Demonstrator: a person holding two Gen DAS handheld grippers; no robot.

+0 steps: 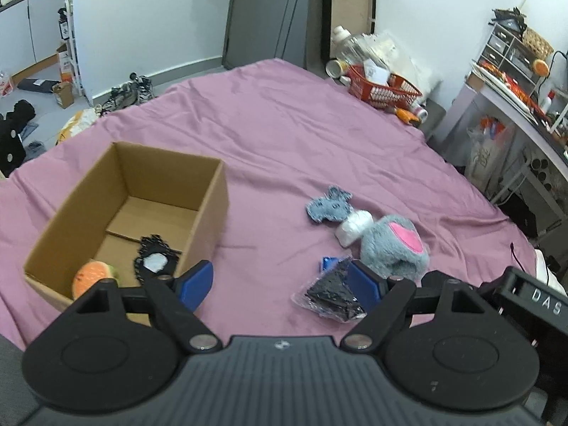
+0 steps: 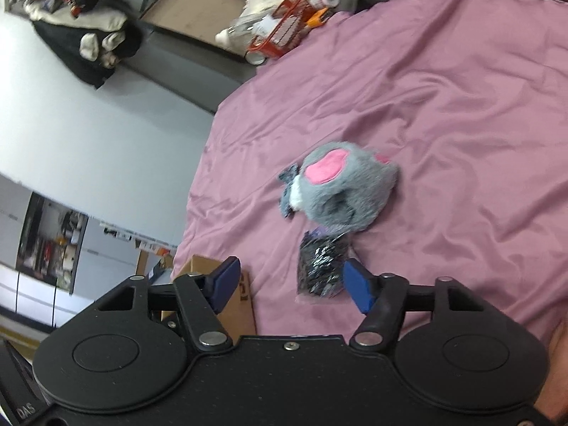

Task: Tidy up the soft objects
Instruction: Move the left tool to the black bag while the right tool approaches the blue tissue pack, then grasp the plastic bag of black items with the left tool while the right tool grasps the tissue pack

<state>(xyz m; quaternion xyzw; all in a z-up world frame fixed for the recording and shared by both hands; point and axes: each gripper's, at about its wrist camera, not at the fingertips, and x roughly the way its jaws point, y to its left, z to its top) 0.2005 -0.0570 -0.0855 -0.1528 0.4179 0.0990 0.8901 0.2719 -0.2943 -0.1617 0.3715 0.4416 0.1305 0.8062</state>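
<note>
A cardboard box (image 1: 209, 209) stands on the purple sheet at left; inside lie an orange plush (image 1: 93, 277) and a black knitted item with a white patch (image 1: 154, 257). A grey plush with a pink heart (image 1: 394, 248), a white soft piece (image 1: 353, 229), a blue-grey knitted piece (image 1: 328, 207) and a black item in a clear bag (image 1: 332, 296) lie to the right. My left gripper (image 1: 284, 285) is open and empty between the box and the bag. My right gripper (image 2: 293, 284) is open and empty, just short of the bagged item (image 2: 321, 266); the grey plush (image 2: 340, 184) lies beyond.
A red basket (image 1: 383, 88) with bottles and clutter sits at the bed's far corner. A desk with drawers (image 1: 514, 81) stands at right. Shoes (image 1: 131, 92) and boxes lie on the floor at left. The box corner (image 2: 238, 305) shows by my right gripper's left finger.
</note>
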